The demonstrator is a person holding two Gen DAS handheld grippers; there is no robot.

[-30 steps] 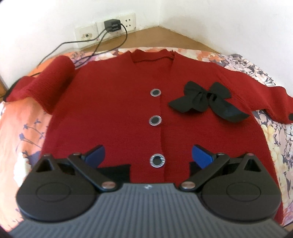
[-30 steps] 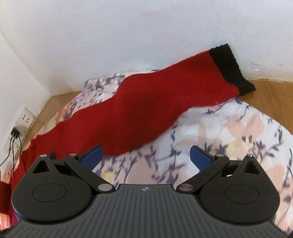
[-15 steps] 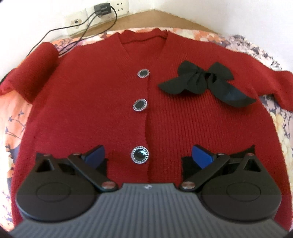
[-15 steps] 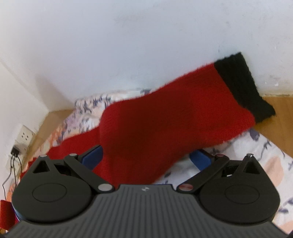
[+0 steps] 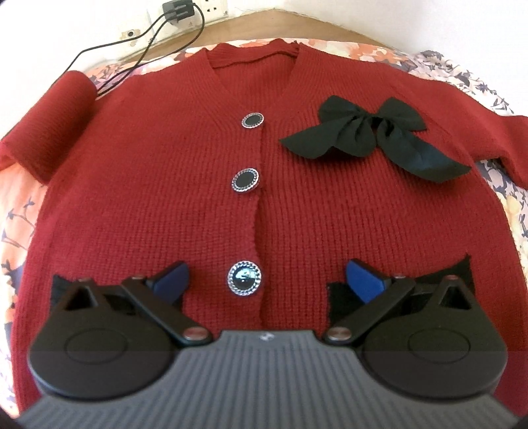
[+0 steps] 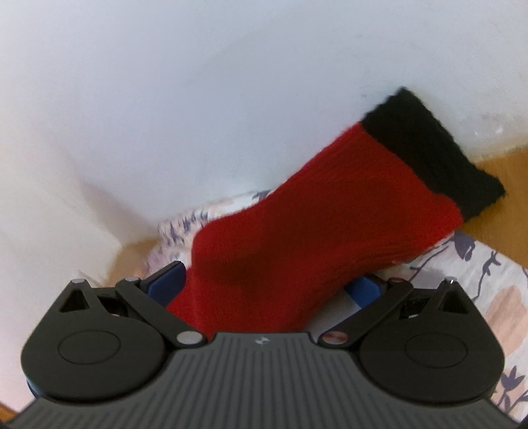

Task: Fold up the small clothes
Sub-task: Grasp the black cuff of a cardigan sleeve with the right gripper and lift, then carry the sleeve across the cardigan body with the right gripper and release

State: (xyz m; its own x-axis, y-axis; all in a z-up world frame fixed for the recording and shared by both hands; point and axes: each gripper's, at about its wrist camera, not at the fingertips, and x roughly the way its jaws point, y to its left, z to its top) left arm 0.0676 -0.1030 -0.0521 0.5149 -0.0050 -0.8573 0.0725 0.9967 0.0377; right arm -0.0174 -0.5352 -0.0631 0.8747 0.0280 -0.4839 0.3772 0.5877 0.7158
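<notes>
While the floral sheet [image 5: 19, 184] covers the surface beneath, a dark red knitted cardigan [image 5: 158, 184] lies flat on it, front up, its long axis running from the hem near the left wrist camera to the V-neck at the far end, toward the wall. The knit is ribbed in fine vertical rows. One sleeve [image 5: 49, 115] is folded back on itself at the left edge; the other sleeve [image 6: 330, 231] stretches out to the right side, and in the right wrist view it rises diagonally toward the white wall [image 6: 198, 82], ending in a black ribbed cuff [image 6: 435, 151] over the wooden floor [image 6: 501, 184].

The left tool [image 5: 267, 277] hovers over the hem with its blue fingers [image 5: 363, 280] spread wide, holding nothing. The right tool [image 6: 264, 287] is also wide apart, with the red sleeve lying between its blue fingers [image 6: 168, 283]; whether they touch the cloth cannot be told.

A black fabric bow [image 5: 373, 135] with soft, limp tails sits on the chest. Three round black buttons with silvery rims run down the front; the lowest button [image 5: 244, 277] lies between the left tool's fingers. A black charger [image 5: 176, 8] with thin cables is plugged in at the wall.
</notes>
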